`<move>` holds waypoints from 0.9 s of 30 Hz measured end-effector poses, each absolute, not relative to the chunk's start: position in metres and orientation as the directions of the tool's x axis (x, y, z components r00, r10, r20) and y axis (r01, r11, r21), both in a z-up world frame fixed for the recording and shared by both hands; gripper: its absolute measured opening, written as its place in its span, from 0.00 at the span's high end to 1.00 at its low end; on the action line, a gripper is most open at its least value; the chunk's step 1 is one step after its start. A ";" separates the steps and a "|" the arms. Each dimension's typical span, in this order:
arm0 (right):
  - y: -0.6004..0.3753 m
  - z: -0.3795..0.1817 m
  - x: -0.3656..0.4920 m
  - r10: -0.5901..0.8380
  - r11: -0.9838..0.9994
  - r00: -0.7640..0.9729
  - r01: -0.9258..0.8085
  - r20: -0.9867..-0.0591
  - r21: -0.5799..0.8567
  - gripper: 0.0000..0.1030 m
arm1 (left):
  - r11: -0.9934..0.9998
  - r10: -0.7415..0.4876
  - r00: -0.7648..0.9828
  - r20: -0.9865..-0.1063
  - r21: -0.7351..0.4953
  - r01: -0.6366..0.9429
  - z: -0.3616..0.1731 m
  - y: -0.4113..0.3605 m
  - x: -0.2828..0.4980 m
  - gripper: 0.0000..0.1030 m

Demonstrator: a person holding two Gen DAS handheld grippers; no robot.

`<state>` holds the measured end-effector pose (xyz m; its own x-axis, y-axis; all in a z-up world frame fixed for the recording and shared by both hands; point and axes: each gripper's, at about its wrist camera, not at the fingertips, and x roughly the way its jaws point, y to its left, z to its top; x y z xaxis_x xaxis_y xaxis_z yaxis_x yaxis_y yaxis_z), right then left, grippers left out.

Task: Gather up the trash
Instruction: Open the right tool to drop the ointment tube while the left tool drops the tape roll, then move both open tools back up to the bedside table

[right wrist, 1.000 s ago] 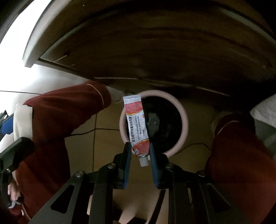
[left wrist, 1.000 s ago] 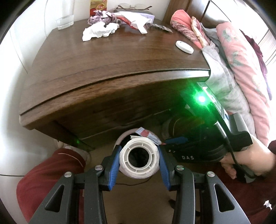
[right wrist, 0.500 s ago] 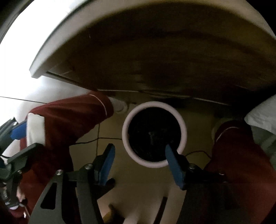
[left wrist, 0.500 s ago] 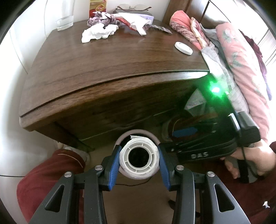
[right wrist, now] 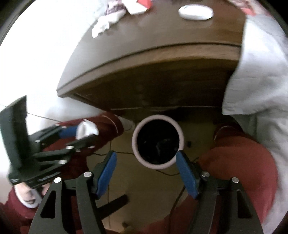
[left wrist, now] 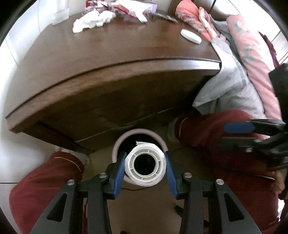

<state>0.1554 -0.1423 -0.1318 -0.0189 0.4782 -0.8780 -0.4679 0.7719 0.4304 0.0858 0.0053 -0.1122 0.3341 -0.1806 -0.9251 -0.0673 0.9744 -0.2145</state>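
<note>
My left gripper [left wrist: 145, 164] is shut on a white paper roll [left wrist: 145, 175] with a plastic core, held just above the round pink-rimmed trash bin [left wrist: 162, 139] on the floor. My right gripper [right wrist: 146, 168] is open and empty above the same bin [right wrist: 139, 126], whose inside is dark. The left gripper with the roll also shows at the left of the right wrist view [right wrist: 86, 130]. Crumpled white tissue [left wrist: 93, 20] and wrappers [left wrist: 133, 9] lie at the back of the dark wooden nightstand [left wrist: 111, 54].
A white oval disc [left wrist: 190, 36] lies near the nightstand's right edge. Pink and grey bedding [left wrist: 239, 59] hangs at the right. A glass [left wrist: 60, 14] stands at the back left. The person's red-trousered legs [left wrist: 45, 180] flank the bin. A thin cable [right wrist: 162, 171] runs over the floor.
The right gripper opened and let go of the ointment tube, which is gone from view, then rose and drew back. The left gripper moved forward over the bin with the roll.
</note>
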 end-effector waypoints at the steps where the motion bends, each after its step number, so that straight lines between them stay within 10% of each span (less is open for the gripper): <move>1: -0.144 -0.129 0.155 0.485 0.775 -0.010 -0.459 -0.874 0.435 0.35 | 0.973 -0.186 0.328 -0.926 -0.219 -0.067 -0.116 0.003 0.089 0.58; 17: -0.189 -0.113 0.156 0.551 0.803 0.095 -0.333 -0.829 0.495 0.35 | 0.981 -0.167 0.233 -0.958 -0.186 -0.061 -0.176 -0.017 0.121 0.57; 19: -0.190 -0.113 0.157 0.550 0.802 0.093 -0.334 -0.830 0.495 0.35 | 0.985 -0.144 0.225 -0.964 -0.162 -0.064 -0.181 -0.017 0.123 0.50; 21: -0.190 -0.114 0.158 0.552 0.801 0.090 -0.334 -0.829 0.497 0.35 | 0.990 -0.103 0.221 -0.970 -0.122 -0.073 -0.184 -0.016 0.126 0.22; 27: -0.191 -0.114 0.157 0.563 0.794 0.088 -0.333 -0.821 0.509 0.35 | 0.995 -0.034 0.244 -0.969 -0.056 -0.082 -0.181 -0.010 0.129 0.10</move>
